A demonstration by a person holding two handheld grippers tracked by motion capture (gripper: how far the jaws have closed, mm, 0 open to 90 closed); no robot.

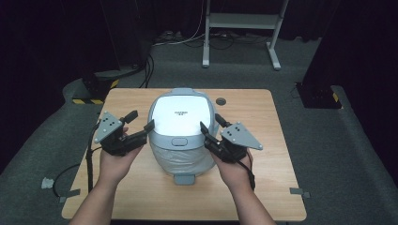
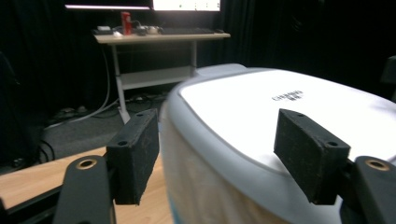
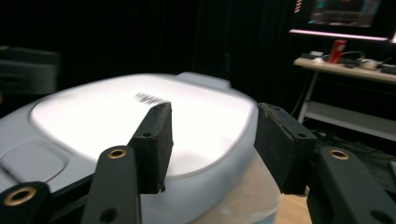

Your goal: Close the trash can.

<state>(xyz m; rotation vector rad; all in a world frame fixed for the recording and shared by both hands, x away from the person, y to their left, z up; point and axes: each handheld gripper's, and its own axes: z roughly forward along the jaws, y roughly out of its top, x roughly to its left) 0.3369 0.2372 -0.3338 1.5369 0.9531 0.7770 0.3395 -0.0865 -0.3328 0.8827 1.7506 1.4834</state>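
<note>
left gripper (image 1: 136, 125): black jaws, brass-ringed screw holes | right gripper (image 1: 210, 127): grey three-cornered plate, black cable | forearms bare, no sleeves

The rice cooker (image 1: 182, 126) had a glossy white plastic lid over a smooth grey shell; the table (image 1: 263, 117) was matt pale wood.
</note>
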